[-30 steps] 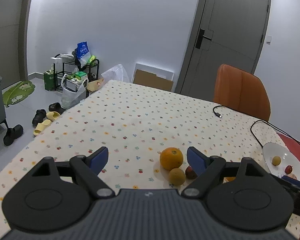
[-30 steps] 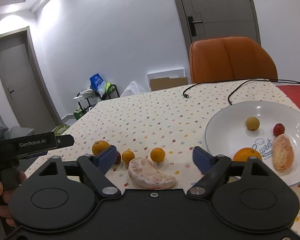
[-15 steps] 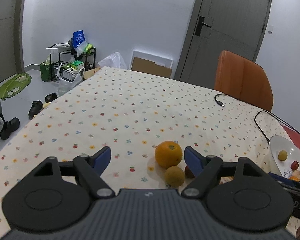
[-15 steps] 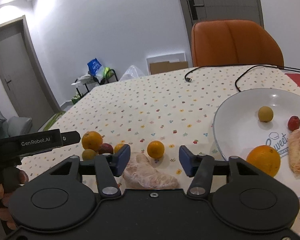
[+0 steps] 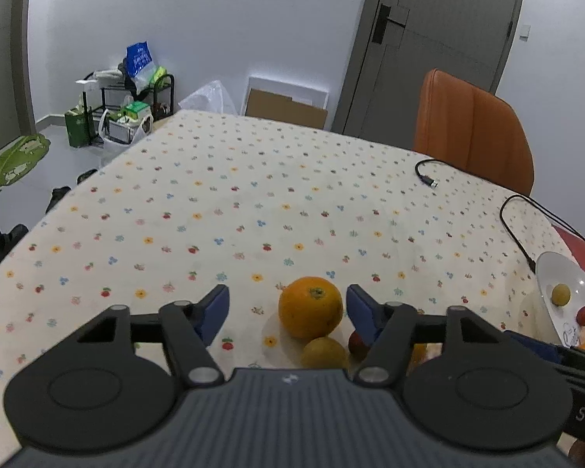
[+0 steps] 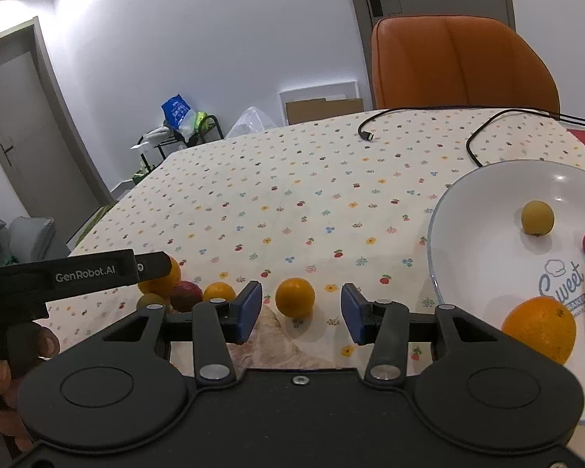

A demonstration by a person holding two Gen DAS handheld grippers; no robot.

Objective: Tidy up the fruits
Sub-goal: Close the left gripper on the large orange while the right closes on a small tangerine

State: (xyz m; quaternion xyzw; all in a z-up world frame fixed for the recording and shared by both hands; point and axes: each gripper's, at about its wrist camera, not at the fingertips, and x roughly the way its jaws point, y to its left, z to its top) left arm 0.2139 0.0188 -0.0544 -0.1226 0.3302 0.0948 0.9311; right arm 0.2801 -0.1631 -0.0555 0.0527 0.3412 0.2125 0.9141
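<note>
A large orange [image 5: 310,312], round with a dimpled skin and a green stem scar, sits on the desk [image 5: 253,202] between the released jaws of the left gripper [image 5: 286,308], nearer the right pad. At its 5 o'clock a smaller yellow-green fruit [image 5: 323,353] is cut off by the gripper body. The right gripper [image 6: 297,312] has its jaws parted over a peeled pomelo segment [image 6: 277,341], mostly hidden; a small orange [image 6: 295,297] lies just beyond. At 3 o'clock, the white plate [image 6: 472,234] runs out of frame.
</note>
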